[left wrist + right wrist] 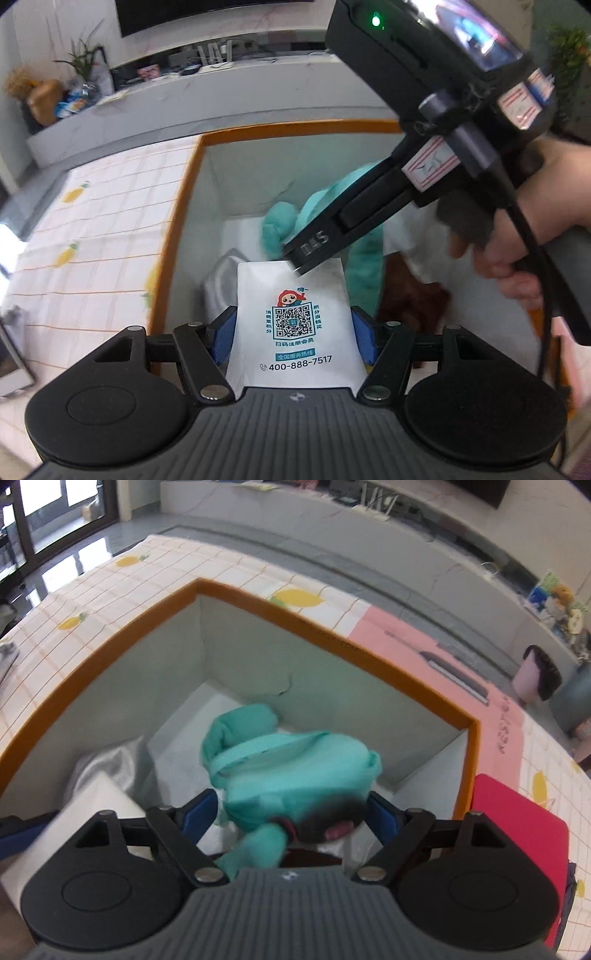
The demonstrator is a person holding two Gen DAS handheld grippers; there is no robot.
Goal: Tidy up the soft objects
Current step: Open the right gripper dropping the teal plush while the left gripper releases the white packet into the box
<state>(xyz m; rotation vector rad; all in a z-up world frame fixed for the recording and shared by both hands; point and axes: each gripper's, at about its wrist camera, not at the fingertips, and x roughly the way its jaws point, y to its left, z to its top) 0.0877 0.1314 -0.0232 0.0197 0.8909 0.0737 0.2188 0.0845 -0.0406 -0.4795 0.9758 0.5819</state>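
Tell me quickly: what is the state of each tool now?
Left tool: closed on the white packet.
Right tool: open around the teal plush, pads apparently not pressing it.

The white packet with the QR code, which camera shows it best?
The left wrist view: the white packet faces the lens between the left gripper pads, print readable. The right wrist view catches only a blurred white corner at lower left.
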